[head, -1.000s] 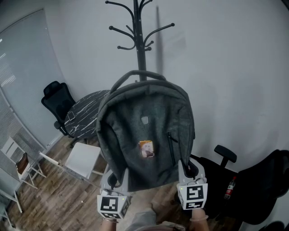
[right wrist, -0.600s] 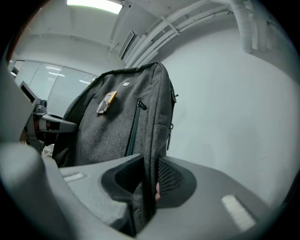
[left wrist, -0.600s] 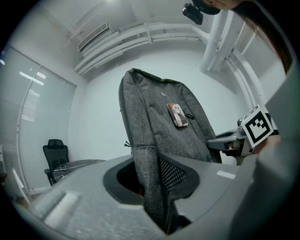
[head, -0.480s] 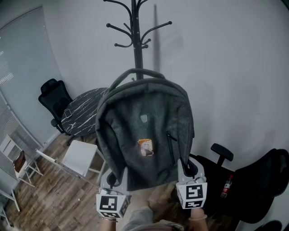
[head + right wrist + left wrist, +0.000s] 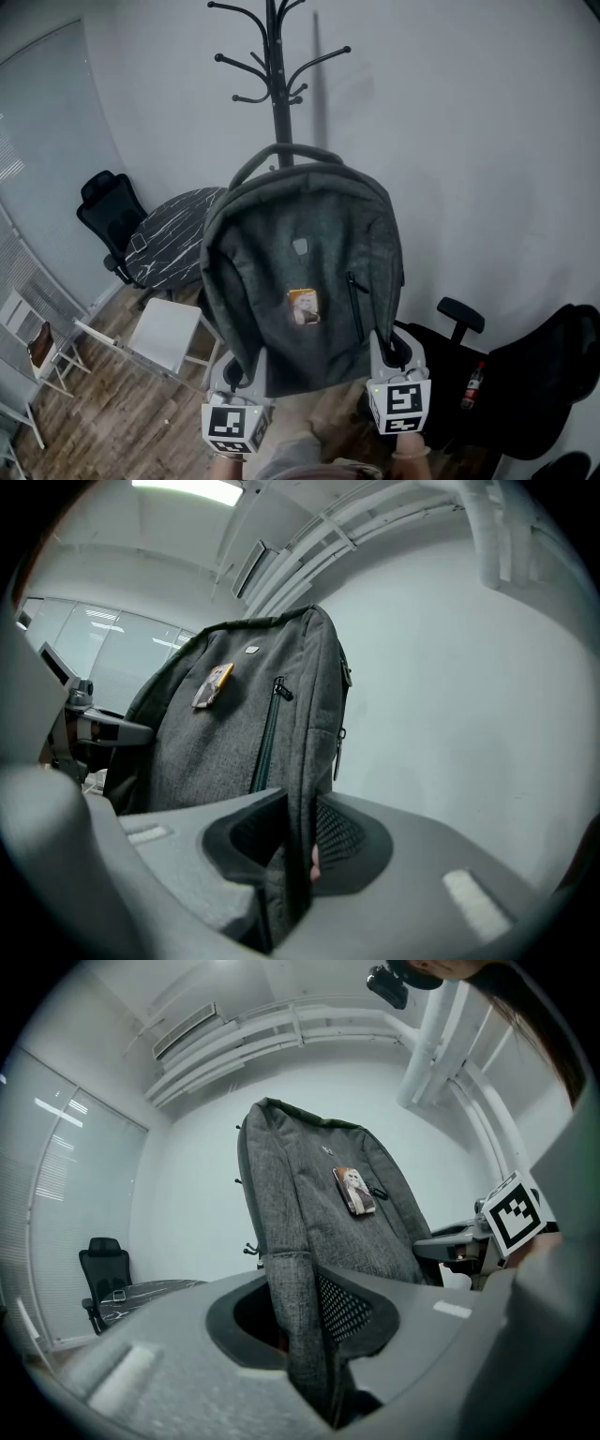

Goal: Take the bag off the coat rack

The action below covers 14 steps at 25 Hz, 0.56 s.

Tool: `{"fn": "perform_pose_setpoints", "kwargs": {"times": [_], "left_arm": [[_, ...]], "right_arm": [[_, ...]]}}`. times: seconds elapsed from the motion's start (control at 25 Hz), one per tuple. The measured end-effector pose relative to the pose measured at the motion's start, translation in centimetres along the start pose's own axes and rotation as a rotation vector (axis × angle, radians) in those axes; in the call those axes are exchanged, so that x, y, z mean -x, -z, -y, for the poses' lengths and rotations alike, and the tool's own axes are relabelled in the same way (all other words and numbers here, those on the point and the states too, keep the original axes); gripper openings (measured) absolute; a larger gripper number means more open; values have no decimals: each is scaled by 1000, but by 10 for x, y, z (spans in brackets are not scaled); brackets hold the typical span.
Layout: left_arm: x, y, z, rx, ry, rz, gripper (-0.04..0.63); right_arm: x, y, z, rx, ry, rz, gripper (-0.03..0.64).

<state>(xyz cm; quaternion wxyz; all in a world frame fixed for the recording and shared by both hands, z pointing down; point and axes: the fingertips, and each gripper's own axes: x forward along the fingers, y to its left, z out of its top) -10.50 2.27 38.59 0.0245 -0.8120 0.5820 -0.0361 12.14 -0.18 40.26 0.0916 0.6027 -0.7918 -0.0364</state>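
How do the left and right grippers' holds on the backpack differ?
The left gripper pinches the backpack at its lower left corner; the right gripper takes the lower right corner. The left clamps a thicker fold of grey fabric, the right a thinner edge. In the head view the right sits slightly higher. Both are shut on it, holding it upright before the coat rack.

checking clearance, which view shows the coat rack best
Head view: the coat rack shows pole and hooks above the bag. Left gripper view catches only hook tips beside it; right gripper view, none.
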Motion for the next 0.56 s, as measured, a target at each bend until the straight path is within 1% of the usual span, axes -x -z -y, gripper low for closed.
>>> {"fn": "perform_pose_setpoints", "kwargs": {"times": [0.2, 0.4, 0.56], "left_arm": [[-2, 2, -1, 13, 15, -9, 91], [-4, 3, -5, -12, 26, 19, 91], [-6, 3, -7, -15, 30, 21, 91]], "right_arm": [[0, 0, 0, 5, 15, 8, 74], [-1, 3, -2, 3, 24, 4, 74], [-2, 4, -2, 3, 31, 6, 74]]}}
